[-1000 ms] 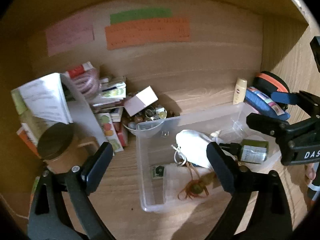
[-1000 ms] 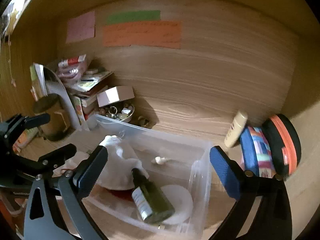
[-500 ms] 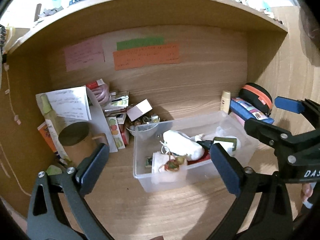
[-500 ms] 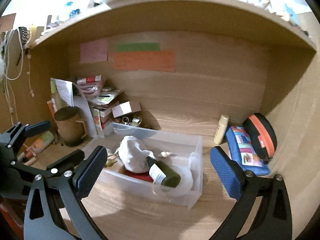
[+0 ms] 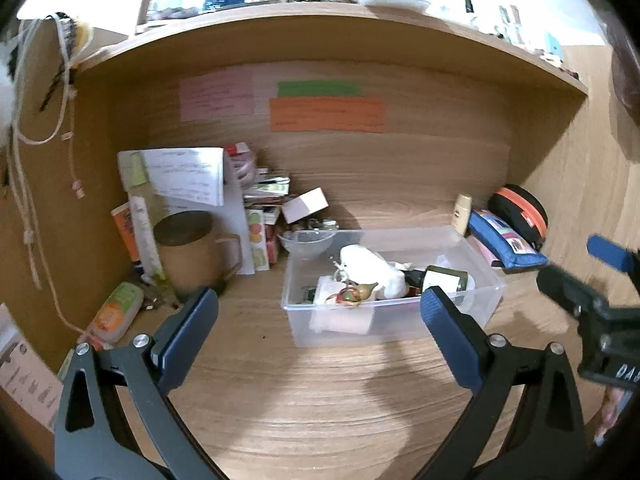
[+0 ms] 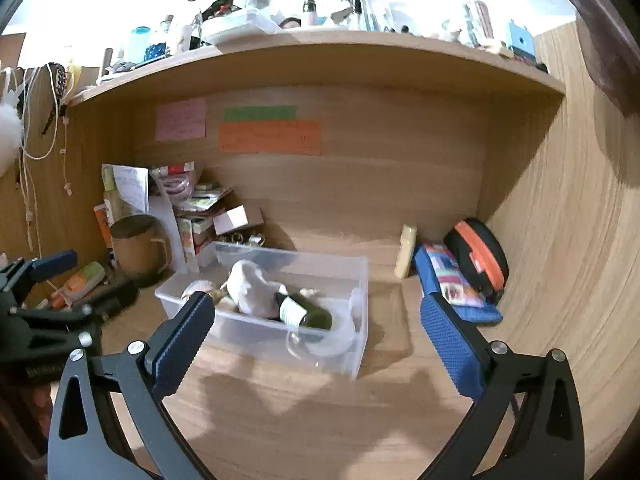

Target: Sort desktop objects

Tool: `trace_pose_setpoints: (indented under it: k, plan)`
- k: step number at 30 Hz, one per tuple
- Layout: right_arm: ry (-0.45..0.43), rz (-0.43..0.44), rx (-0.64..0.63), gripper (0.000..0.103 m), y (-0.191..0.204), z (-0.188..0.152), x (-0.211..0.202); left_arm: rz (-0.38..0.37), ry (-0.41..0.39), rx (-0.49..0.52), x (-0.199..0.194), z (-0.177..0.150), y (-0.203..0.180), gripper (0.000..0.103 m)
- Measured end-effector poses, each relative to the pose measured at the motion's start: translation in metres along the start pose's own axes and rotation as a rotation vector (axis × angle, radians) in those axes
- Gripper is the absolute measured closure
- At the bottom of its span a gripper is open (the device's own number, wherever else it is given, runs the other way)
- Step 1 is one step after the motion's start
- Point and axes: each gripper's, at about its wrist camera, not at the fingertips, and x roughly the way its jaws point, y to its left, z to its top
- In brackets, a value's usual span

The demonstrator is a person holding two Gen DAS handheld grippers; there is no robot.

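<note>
A clear plastic bin (image 5: 472, 304) (image 6: 360, 280) sits on the wooden desk. It holds a white pouch (image 5: 372, 268) (image 6: 250, 286), a dark green bottle (image 5: 440, 278) (image 6: 304, 314) lying on its side, and small trinkets (image 5: 352, 294). My left gripper (image 5: 320, 328) is open and empty, in front of the bin. My right gripper (image 6: 316, 332) is open and empty, in front of the bin and to its right; it also shows at the right edge of the left wrist view (image 5: 592, 292).
A brown mug (image 5: 192, 252), papers and boxes (image 5: 256, 208) crowd the back left. A cream tube (image 6: 405, 250), a blue pouch (image 6: 452, 284) and a black-orange case (image 6: 478, 256) lie at the back right. A cluttered shelf (image 6: 320, 48) runs overhead.
Both grippers have pulled back and away from the bin, so the whole desk alcove and top shelf now show. Both stay open and empty.
</note>
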Motion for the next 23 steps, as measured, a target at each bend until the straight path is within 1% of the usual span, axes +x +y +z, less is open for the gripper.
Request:
trace_pose_setpoints:
  k: [5, 9, 15, 20, 23]
  plan:
    - [0.012, -0.002, -0.016, 0.000, 0.003, -0.012, -0.004, -0.010, 0.002, 0.007, -0.007, -0.004, -0.001, 0.001]
    - [0.011, 0.022, -0.004, 0.000, 0.004, -0.015, -0.010, -0.032, 0.000, 0.004, -0.010, -0.007, -0.005, 0.001]
    - [0.002, 0.000, -0.028, 0.000, 0.007, -0.017, -0.018, -0.053, -0.026, 0.014, -0.009, -0.008, -0.012, 0.001]
    - [0.010, -0.011, -0.022, 0.000, 0.004, -0.017, -0.015, -0.070, -0.029, 0.044, -0.006, -0.009, -0.017, 0.001]
    - [0.017, -0.021, -0.016, 0.000, 0.003, -0.016, -0.009, -0.074, -0.017, 0.034, -0.003, -0.007, -0.015, 0.001]
